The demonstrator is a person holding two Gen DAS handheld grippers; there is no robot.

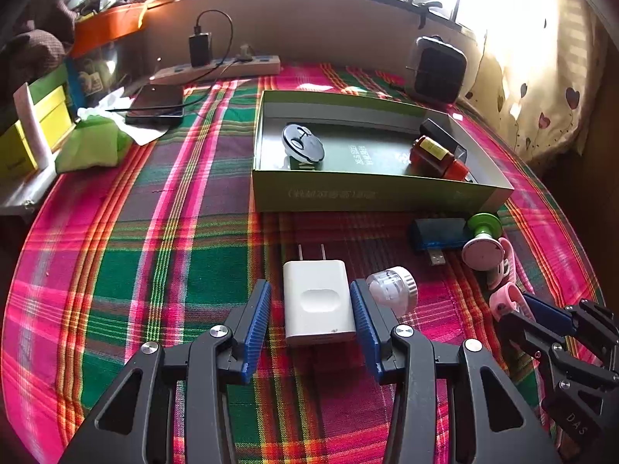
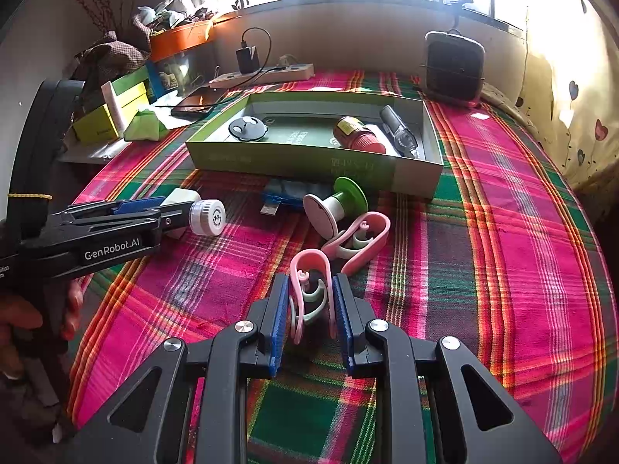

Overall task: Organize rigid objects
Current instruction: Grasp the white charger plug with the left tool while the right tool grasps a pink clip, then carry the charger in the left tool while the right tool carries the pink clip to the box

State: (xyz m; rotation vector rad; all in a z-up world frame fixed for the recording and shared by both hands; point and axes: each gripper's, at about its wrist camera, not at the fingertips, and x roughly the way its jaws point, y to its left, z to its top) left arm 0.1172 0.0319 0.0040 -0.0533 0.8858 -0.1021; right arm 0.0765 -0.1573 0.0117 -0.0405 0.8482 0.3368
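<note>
A white charger plug [image 1: 318,301] lies on the plaid cloth between the blue pads of my left gripper [image 1: 309,305]; the jaws stand open around it with small gaps. My right gripper [image 2: 310,301] is closed on a pink clip [image 2: 311,290] that rests on the cloth. A green cardboard box [image 1: 371,193] holds a round black-and-white disc [image 1: 303,143], a red bottle [image 1: 437,156] and a black item [image 1: 441,133]. In the right wrist view the box [image 2: 309,162] lies ahead.
A white cap-like cylinder [image 1: 392,290], a blue USB device [image 1: 437,234], a green-and-white spool [image 2: 332,205] and a second pink clip [image 2: 359,239] lie in front of the box. A phone [image 1: 156,104], power strip [image 1: 216,69] and black heater [image 1: 439,67] sit further back.
</note>
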